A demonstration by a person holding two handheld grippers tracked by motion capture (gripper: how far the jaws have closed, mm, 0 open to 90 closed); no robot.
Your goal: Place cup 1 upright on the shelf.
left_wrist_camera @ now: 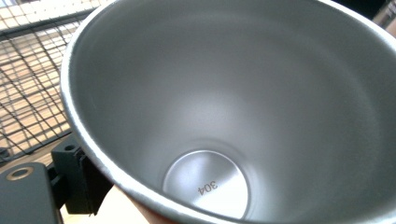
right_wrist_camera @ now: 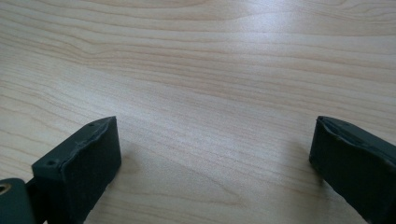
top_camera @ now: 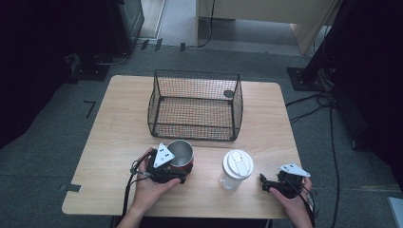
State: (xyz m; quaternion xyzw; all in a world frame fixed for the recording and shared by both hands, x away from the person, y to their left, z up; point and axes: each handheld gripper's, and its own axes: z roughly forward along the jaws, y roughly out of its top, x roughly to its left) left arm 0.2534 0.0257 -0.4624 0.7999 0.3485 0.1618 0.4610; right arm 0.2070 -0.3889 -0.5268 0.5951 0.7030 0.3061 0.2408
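Observation:
A steel cup (top_camera: 180, 153) with a red outer wall stands near the table's front, left of centre. My left gripper (top_camera: 177, 172) is shut on its lower body. In the left gripper view the cup's bare metal inside (left_wrist_camera: 224, 93) is seen from close above, with one black finger (left_wrist_camera: 77, 179) against its outer wall. A clear jar with a white lid (top_camera: 236, 168) stands upright to the cup's right. My right gripper (top_camera: 263, 183) lies low over the table right of the jar, apart from it. Its jaws are open (right_wrist_camera: 215, 128) with only wood grain between them.
A black wire basket (top_camera: 199, 132) stands at the middle back of the wooden table (top_camera: 119, 133), just behind the cup. Cables trail from both grippers toward the front edge. Dark stands and cables sit on the floor around the table.

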